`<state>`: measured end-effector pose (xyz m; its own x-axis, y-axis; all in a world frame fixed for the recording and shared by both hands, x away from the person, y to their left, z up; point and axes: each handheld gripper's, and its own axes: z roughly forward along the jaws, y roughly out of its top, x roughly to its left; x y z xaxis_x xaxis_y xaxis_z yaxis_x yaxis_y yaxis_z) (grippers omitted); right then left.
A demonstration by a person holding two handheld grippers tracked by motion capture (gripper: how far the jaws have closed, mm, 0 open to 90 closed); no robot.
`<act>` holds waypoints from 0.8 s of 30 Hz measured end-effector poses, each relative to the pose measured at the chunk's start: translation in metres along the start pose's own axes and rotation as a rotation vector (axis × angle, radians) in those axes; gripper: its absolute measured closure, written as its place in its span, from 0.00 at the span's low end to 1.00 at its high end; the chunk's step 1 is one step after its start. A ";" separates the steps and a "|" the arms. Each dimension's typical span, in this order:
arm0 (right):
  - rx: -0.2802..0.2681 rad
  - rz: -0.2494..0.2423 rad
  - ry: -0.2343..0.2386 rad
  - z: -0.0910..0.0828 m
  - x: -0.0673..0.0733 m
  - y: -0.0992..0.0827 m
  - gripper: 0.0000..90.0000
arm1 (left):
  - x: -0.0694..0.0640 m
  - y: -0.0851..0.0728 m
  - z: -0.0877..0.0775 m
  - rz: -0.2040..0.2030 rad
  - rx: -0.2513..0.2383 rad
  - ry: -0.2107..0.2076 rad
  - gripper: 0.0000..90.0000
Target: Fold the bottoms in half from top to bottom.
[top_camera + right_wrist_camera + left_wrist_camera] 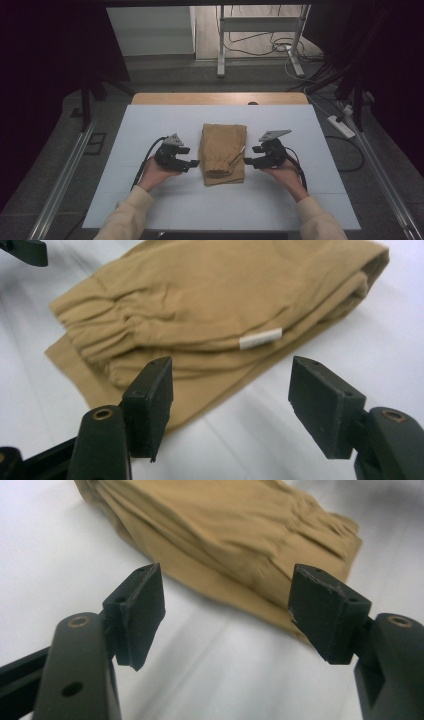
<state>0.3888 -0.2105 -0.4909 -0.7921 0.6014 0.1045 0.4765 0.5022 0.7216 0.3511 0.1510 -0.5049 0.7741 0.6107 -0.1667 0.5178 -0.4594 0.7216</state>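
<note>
high view has the white worktop [150, 200] as the biggest thing, a pale sheet laid over a wooden top whose far edge [220, 98] peeks out beyond it, with dark floor, cables and a metal stand behind. near the middle of the worktop lies a folded tan garment [223, 154], a thick rectangular bundle with its long sides running away from the person; its gathered elastic band sits toward the near end, and a small white tag [260, 338] sticks out of the side facing the right gripper. two forearms in cream sleeves [125, 215] come in from the bottom edge, one on each side of the garment. the left gripper [192, 163] is just beside the garment's left side, pointing inward at it, its jaws standing wide with nothing between them; in the left gripper view the folded edge lies just ahead of the pads [142, 612], apart from them. the right gripper [248, 161] mirrors it at the garment's right side, jaws also spread wide and empty; in the right gripper view the banded corner of the cloth lies just past its pads [320, 405], and whether the nearer pad touches the fabric cannot be told.
</note>
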 end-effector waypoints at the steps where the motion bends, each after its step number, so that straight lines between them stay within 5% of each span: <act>1: -0.003 0.002 0.000 -0.002 0.001 -0.003 0.39 | -0.001 -0.004 -0.001 -0.002 0.001 -0.002 0.34; 24: 0.017 0.010 -0.026 -0.047 0.013 -0.067 0.39 | -0.011 -0.066 -0.041 -0.059 -0.002 0.022 0.34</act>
<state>0.3288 -0.2660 -0.5056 -0.7771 0.6223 0.0940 0.4913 0.5065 0.7086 0.2936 0.2014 -0.5235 0.7341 0.6508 -0.1937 0.5613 -0.4211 0.7125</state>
